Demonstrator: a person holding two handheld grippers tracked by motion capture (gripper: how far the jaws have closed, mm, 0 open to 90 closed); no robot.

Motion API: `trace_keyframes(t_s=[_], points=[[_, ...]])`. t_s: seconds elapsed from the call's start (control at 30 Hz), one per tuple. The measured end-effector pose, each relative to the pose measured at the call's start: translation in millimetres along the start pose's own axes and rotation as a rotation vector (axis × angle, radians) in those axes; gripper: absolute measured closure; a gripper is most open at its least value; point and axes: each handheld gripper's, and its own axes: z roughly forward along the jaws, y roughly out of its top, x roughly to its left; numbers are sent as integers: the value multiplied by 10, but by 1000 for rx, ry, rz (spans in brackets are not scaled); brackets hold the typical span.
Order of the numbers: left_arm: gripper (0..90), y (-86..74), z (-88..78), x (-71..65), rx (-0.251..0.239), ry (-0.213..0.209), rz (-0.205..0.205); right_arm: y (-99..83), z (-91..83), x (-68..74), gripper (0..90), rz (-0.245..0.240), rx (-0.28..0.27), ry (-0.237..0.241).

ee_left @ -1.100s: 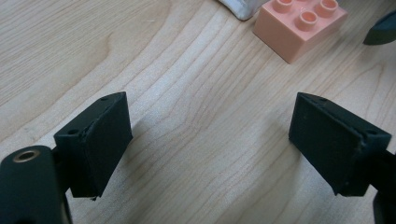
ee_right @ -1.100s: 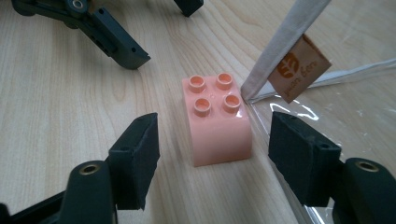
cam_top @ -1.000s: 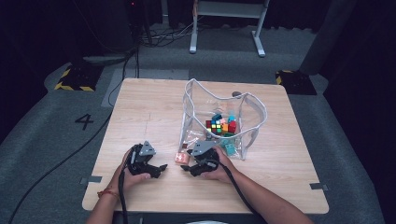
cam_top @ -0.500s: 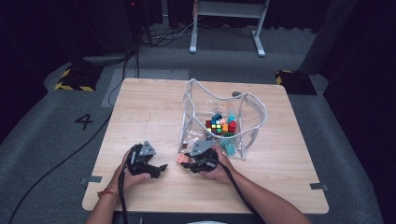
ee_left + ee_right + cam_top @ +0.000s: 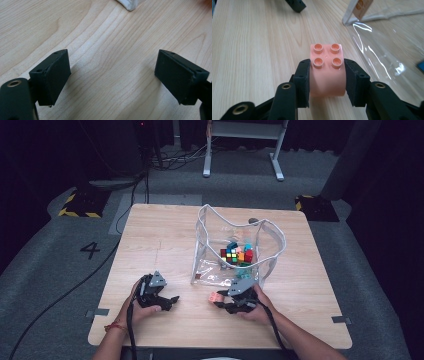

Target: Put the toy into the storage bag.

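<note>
Having just closed the right gripper (image 5: 327, 75) on the salmon-pink four-stud plastic brick (image 5: 327, 67) and raised it off the light wooden table (image 5: 165, 240) beside the clear plastic pouch (image 5: 235, 250), we keep the left gripper (image 5: 112, 75) wide open and empty, ready for bagging.

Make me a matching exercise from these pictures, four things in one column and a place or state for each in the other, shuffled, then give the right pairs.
Things:
1. pink brick
2. left gripper
3. puzzle cube
4. clear bag

Places or states:
A. standing open-topped on the table
B. jaws wide apart over bare wood
C. clamped between the right gripper's jaws
D. lying inside the bag among other toys

Pairs: 1-C, 2-B, 3-D, 4-A
</note>
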Motion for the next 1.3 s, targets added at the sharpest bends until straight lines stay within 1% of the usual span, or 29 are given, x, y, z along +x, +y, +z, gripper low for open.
trace_keyframes(t_s=[0.07,0.13,0.2,0.23,0.27,0.3,0.33,0.4,0.47,0.57,0.7,0.9,1.03,1.07,1.13,1.2,1.23,1.27,1.3], points=[[134,0,1,0,-1,0,0,-46,-89,-1,596,-7,9,-17],[134,0,0,0,0,0,1,-89,-183,10,596,38,25,-23],[134,0,0,0,0,0,1,-143,-254,-7,596,38,28,-32],[134,0,0,0,0,0,0,-169,-290,-12,596,52,30,-40],[134,0,0,0,0,0,0,-187,-303,-47,596,12,9,-42],[134,0,0,0,0,0,0,-219,-356,-54,596,23,16,-55],[134,0,0,0,0,0,0,-245,-393,-64,596,25,10,-57],[134,0,0,0,0,0,0,-297,-470,-78,596,54,9,-60],[133,0,0,0,0,0,0,-349,-538,-100,596,55,18,-68],[134,0,0,0,0,0,0,-424,-620,-127,596,63,7,-86],[134,0,0,0,0,0,0,-537,-758,-163,596,90,8,-103],[134,0,0,0,0,0,0,-725,-946,-253,596,129,-17,-155],[134,0,0,0,0,0,0,-837,-1082,-297,596,142,-6,-163],[134,0,0,0,0,0,0,-869,-1114,-301,596,152,-3,-168],[134,0,0,0,0,0,1,-934,-1180,-329,596,169,2,-186],[134,0,0,0,0,0,0,-974,-1249,-367,596,187,-4,-204],[134,0,0,0,0,0,0,-987,-1281,-389,596,198,-16,-212],[134,0,0,0,0,0,0,-994,-1308,-409,596,196,-19,-223],[134,0,0,0,0,0,0,-1003,-1335,-425,596,211,-22,-236]])
